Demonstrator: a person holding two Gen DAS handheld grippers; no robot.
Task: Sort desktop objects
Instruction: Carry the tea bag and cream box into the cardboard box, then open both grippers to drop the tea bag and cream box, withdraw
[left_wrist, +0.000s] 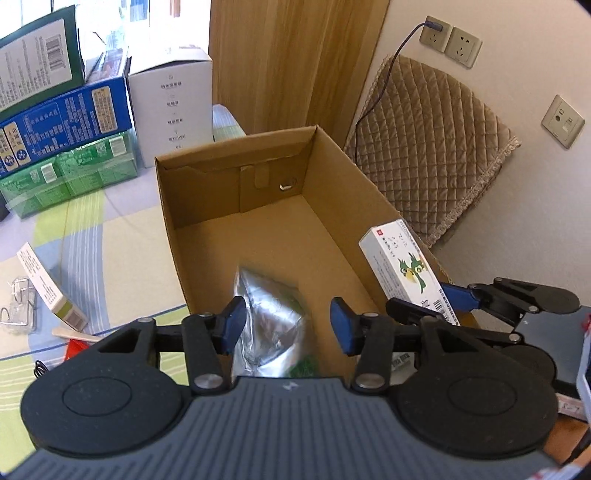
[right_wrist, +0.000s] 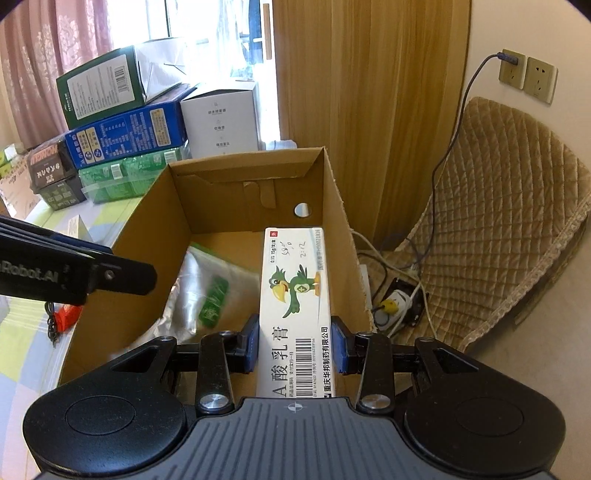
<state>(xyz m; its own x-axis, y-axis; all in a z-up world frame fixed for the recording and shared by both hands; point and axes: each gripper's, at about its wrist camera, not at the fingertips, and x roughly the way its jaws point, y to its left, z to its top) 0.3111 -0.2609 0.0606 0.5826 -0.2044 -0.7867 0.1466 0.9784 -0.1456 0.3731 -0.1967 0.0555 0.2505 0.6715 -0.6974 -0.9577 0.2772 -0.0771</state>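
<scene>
The right hand-held gripper (right_wrist: 294, 345) clamps the ointment box (right_wrist: 295, 306) by its long sides, above the carton (right_wrist: 236, 162). The left hand-held gripper (left_wrist: 288, 325) hangs released above the foil bag (left_wrist: 271, 321) lying inside. Best lower the box flat beside the bag, clear of the carton's right wall, before letting go.

This is looking like a room in a home. Pink patterned curtains (right_wrist: 33, 55) are hanging left of the wooden door (right_wrist: 369, 110); right of the door a quilted chair cover (right_wrist: 509, 206) is resting under wall sockets (right_wrist: 526, 75).
</scene>
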